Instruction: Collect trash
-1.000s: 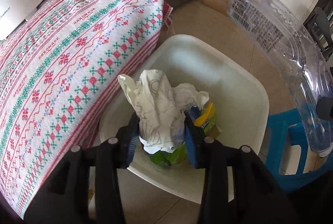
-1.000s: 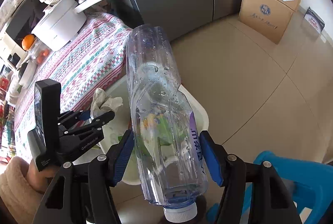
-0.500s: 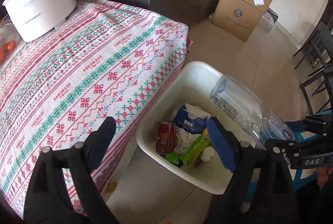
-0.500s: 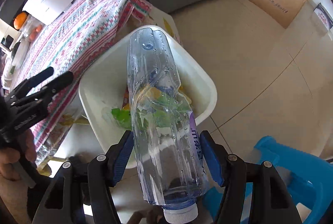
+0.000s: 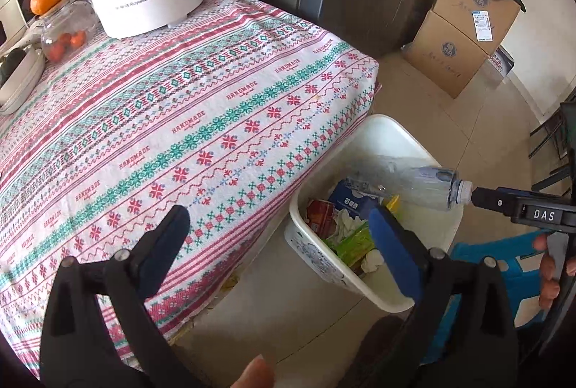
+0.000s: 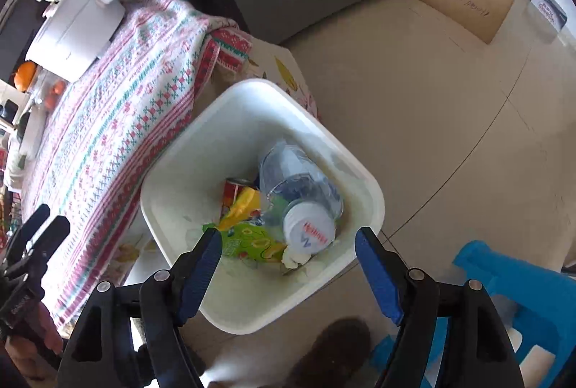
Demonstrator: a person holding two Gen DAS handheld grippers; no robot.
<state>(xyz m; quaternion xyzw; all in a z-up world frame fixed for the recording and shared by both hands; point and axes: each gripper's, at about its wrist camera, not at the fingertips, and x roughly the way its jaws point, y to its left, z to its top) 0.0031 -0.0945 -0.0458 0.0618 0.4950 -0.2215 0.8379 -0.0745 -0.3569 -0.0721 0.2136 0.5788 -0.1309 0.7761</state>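
1. Left hand-held gripper [image 5: 277,236], seen from its own wrist camera, now stands with its blue-padded jaws wide apart and nothing between them; a second ago we had it clamped on a crumpled white paper wad over the bin. It has drawn back and up, so the patterned red-and-green woven cloth [image 5: 187,121] over the counter fills most of this view, and we see no loose trash on it. The white rectangular plastic bin [image 5: 392,135] sits on the floor just beside the counter's edge.

2. Still in the left view, the clear crushed plastic water bottle [image 5: 414,181] lies across the bin's contents, its neck toward the bin's far rim, on top of the blue-and-white carton [image 5: 347,199], the red can [image 5: 318,217] and the green snack wrapper [image 5: 351,240].

3. Right hand-held gripper [image 6: 288,265], in its own view, has let go: its jaws are spread and empty above the bin [image 6: 252,92], where half a second ago they squeezed the bottle. The bottle [image 6: 298,186] now rests inside, cap end up toward us, against the yellow and green wrappers [image 6: 248,240].

4. We judge both drops done, with all the trash we can see already in the bin; both grippers are free for any further piece, though neither view shows one.
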